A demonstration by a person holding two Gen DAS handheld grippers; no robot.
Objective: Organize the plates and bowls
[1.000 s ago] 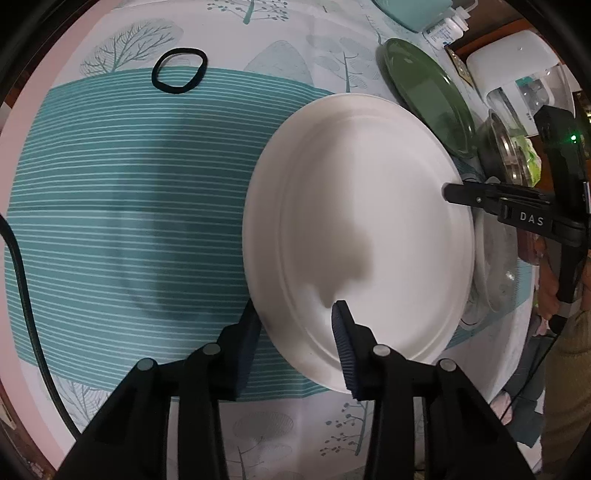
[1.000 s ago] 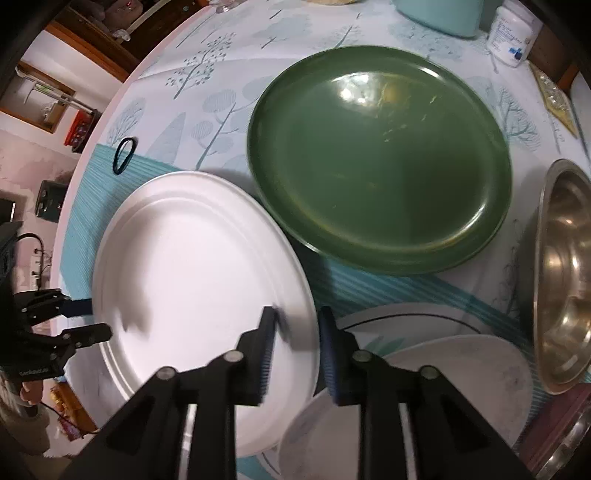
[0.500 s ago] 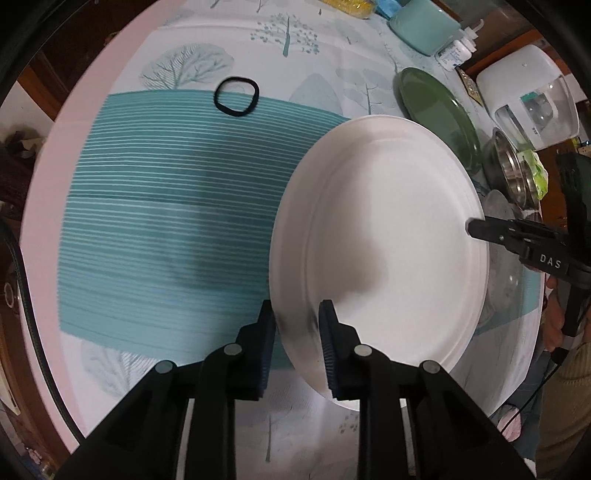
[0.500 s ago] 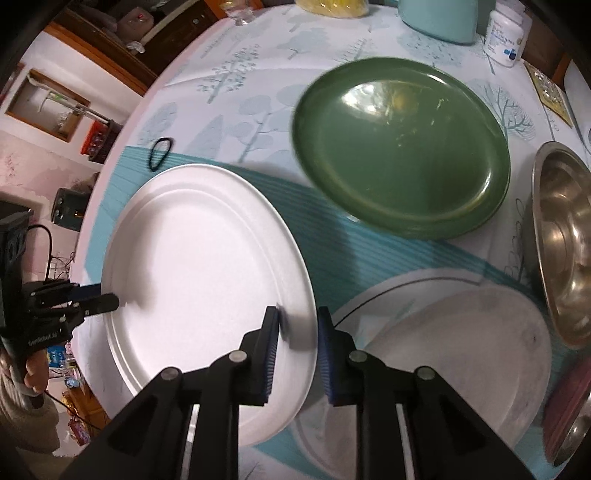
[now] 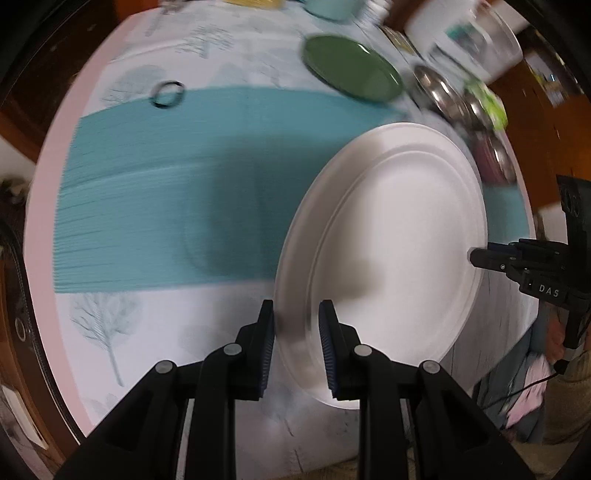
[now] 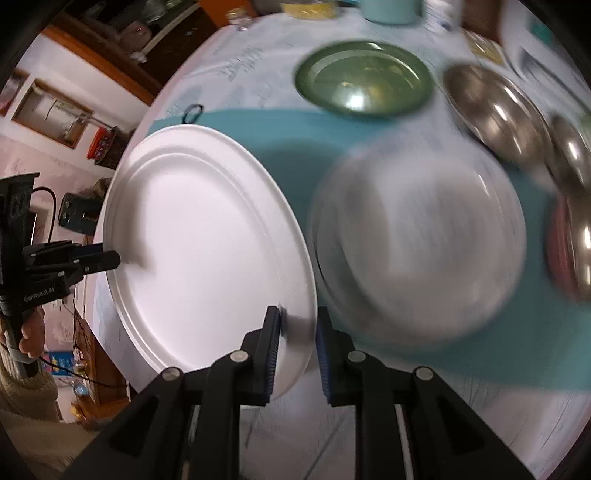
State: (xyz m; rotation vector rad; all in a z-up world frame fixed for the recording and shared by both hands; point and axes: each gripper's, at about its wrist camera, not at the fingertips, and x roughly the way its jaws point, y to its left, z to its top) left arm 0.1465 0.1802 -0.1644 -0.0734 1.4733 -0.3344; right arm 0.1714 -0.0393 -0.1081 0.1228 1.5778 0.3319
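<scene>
A large white plate (image 5: 391,251) hangs tilted above a round table (image 5: 48,192), held at opposite rims by two hand-held grippers. The left gripper (image 5: 296,332) is clenched on the plate's near edge in its own view, its ribbed pads pressed to either face of the rim; the right gripper (image 6: 297,338) grasps the opposite edge the same way, and shows in the left wrist view as a black tip touching the plate's right rim. A hand (image 6: 31,332) holding the left gripper's handle appears at the left edge of the right wrist view. Under the plate lies a tablecloth (image 5: 110,325) printed with pale trees and crossed by a wide teal striped band, with the plate's shadow falling on the band to its left. Just right of the held plate in the right wrist view, a stack of pale plates (image 6: 417,251) rests on the cloth, though blur makes their number hard to tell. Farther off sits a green plate (image 6: 364,85), and to its right a row of steel bowls (image 6: 495,114) along the table's right side. A black band (image 5: 168,94) lies on the far left of the cloth, and a pale teal container (image 6: 391,9) stands at the far edge.
</scene>
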